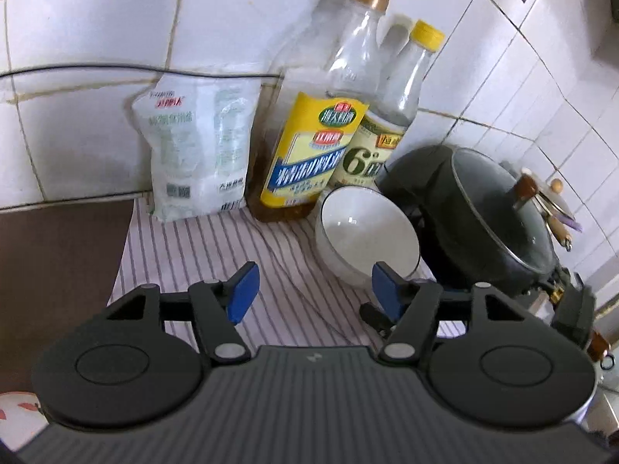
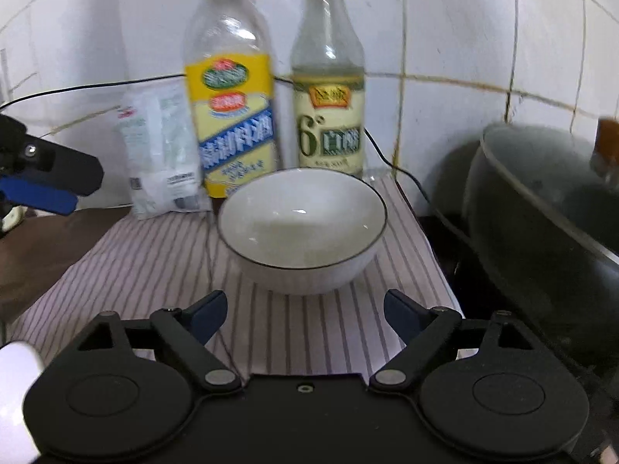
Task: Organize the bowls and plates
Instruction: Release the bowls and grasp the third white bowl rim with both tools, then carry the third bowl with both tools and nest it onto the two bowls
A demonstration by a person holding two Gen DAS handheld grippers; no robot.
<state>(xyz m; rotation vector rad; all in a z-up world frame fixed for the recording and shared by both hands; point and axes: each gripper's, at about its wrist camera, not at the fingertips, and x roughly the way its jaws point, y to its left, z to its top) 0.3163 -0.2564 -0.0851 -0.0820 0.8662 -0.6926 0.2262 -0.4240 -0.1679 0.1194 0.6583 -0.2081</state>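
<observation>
The bowl (image 2: pixel 301 228) sits on the striped cloth (image 2: pixel 135 270). Both claws, left (image 1: pixel 313 290) and right (image 2: pixel 305 313), are wide and hold nothing.

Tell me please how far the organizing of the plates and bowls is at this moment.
Done: one white bowl stands upright and empty on the striped cloth, in front of the two bottles. In hand: nothing; the right hand-held gripper is open just short of that bowl, and the left hand-held gripper is open too, holding nothing. Left: no plates or stack are in view, so the rest cannot be judged.
</observation>
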